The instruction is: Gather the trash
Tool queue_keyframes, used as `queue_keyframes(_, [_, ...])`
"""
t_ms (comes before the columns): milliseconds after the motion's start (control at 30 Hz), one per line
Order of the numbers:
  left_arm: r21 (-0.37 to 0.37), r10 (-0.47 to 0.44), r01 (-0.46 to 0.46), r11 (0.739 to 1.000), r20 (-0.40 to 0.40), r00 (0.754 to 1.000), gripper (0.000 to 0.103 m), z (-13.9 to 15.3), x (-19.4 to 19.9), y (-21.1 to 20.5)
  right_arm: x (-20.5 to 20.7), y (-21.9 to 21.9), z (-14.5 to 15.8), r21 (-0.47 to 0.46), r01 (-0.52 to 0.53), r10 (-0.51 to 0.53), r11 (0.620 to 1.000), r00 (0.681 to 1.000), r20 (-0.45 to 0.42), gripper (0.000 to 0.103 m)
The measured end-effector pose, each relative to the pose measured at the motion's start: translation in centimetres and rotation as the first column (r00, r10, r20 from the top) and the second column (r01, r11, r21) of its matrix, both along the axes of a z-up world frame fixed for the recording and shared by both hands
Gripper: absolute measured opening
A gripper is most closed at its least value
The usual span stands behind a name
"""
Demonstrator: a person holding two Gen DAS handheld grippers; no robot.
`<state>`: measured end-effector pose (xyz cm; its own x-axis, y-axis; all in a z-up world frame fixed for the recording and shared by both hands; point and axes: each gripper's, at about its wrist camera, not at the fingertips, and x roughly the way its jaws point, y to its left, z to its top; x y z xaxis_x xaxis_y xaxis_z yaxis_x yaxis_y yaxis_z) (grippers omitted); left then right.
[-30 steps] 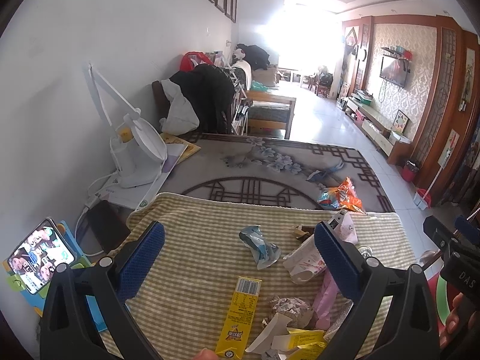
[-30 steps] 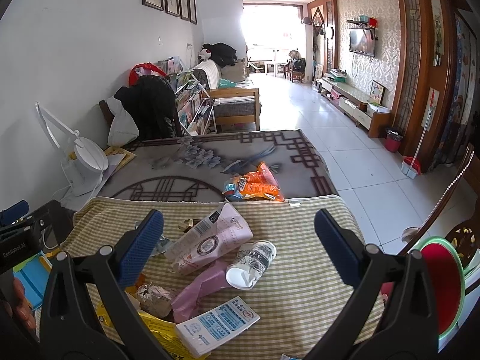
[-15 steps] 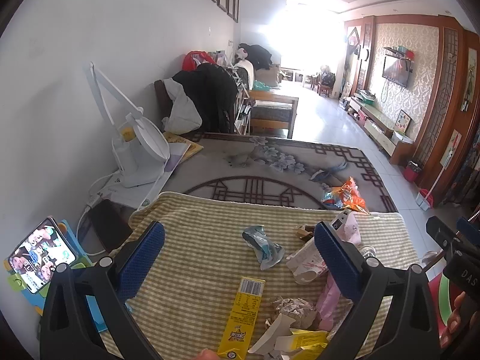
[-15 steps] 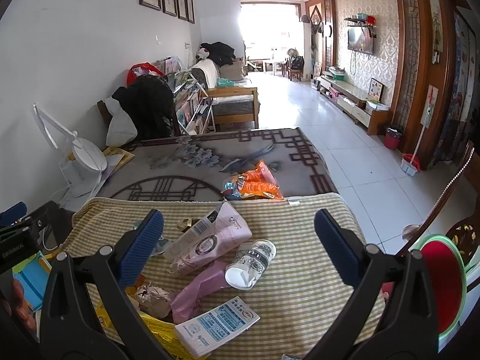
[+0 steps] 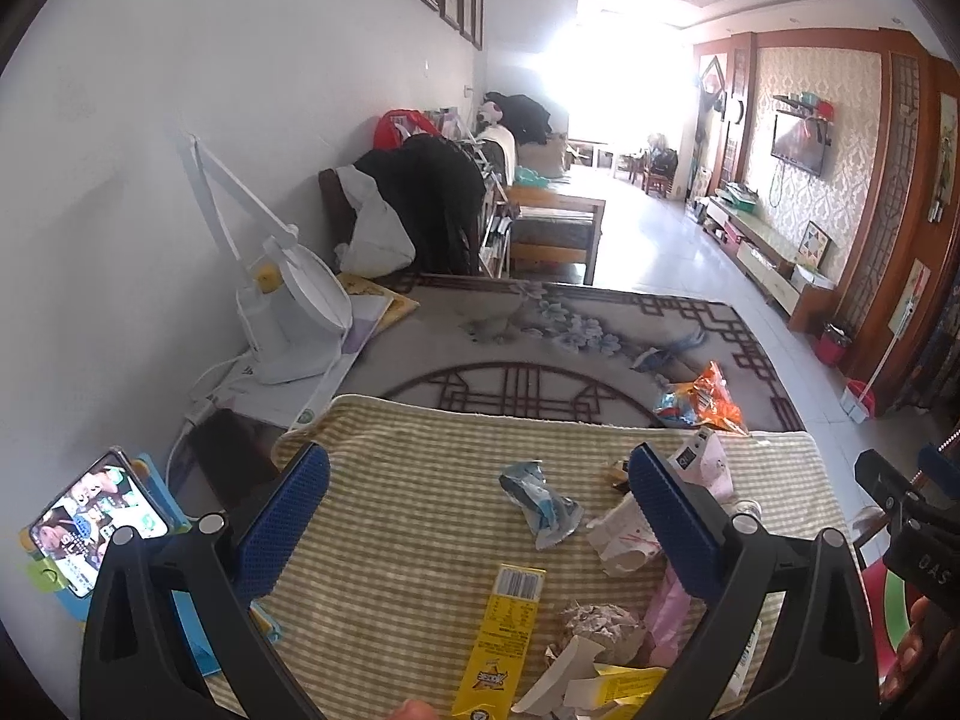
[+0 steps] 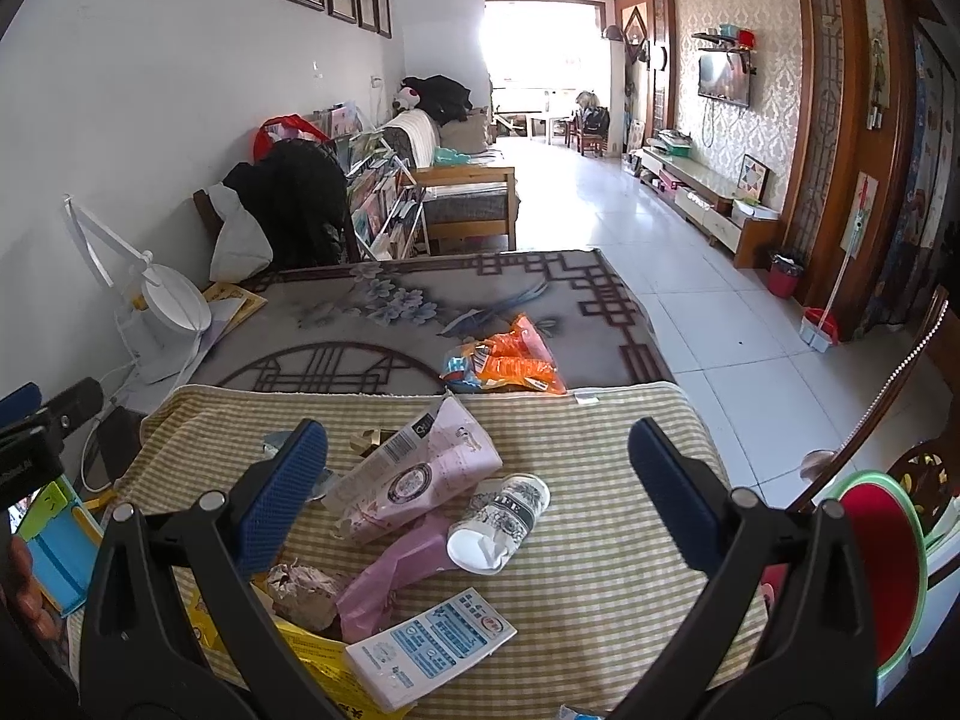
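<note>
Trash lies scattered on a yellow checked cloth (image 5: 408,516). In the left wrist view I see a crumpled blue wrapper (image 5: 540,504), a yellow box (image 5: 501,636), a paper wad (image 5: 597,624) and a torn white carton (image 5: 621,537). My left gripper (image 5: 480,516) hangs open above them, holding nothing. In the right wrist view a pink tube box (image 6: 414,474), a white cup on its side (image 6: 501,522), a pink bag (image 6: 390,582) and a blue-white packet (image 6: 429,648) lie between the fingers of my right gripper (image 6: 480,492), which is open and empty. An orange snack bag (image 6: 507,360) rests beyond the cloth.
A white desk lamp (image 5: 288,312) stands at the left by the wall. A phone on a blue stand (image 5: 90,522) sits at the near left. A red and green bin (image 6: 882,564) is at the right, beside a chair (image 6: 900,396). The grey patterned table cover (image 5: 540,336) stretches ahead.
Both grippers have drifted slightly, so the trash sits a little differently in each view. Nothing was picked up or moved.
</note>
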<state>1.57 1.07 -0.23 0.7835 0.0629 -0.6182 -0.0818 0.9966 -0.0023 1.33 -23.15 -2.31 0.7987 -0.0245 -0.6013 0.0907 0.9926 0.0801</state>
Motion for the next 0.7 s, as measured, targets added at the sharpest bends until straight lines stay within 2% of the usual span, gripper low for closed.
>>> queue_keyframes(267, [-0.019,0.019,-0.019,1.0,0.002,1.0,0.095,-0.1,-0.4,0.5,-0.3,0.2,-0.3,0.0,-0.026,0.026,1.0,0.999,-0.029,0.099])
queue_keyframes(367, [-0.029,0.011,-0.011,1.0,-0.001,1.0,0.095,-0.2,-0.4,1.2,-1.2,-0.1,-1.4,-0.009,-0.033,0.032,0.999,0.995,-0.092,0.099])
queue_keyframes(467, [-0.026,0.001,-0.001,1.0,0.001,1.0,0.095,-1.1,-0.6,1.8,-3.4,-0.6,-3.9,-0.065,-0.033,0.021,0.997,0.984,-0.179,0.099])
queue_keyframes(567, [-0.081,-0.005,0.002,0.997,-0.041,0.999,0.095,-2.9,0.0,2.4,-6.2,-2.0,-8.0,-0.083,0.0,-0.027,0.997,0.947,-0.32,0.099])
queue_keyframes(633, [-0.143,-0.023,0.015,0.99,-0.059,0.998,0.095,-3.9,0.4,2.8,-8.2,-3.1,-10.7,-0.049,0.039,-0.056,0.998,0.908,-0.415,0.099])
queue_keyframes(700, [-0.181,-0.043,0.032,0.983,-0.059,0.997,0.095,-4.5,0.7,3.2,-9.9,-3.6,-12.6,-0.018,0.064,-0.065,0.998,0.878,-0.474,0.099])
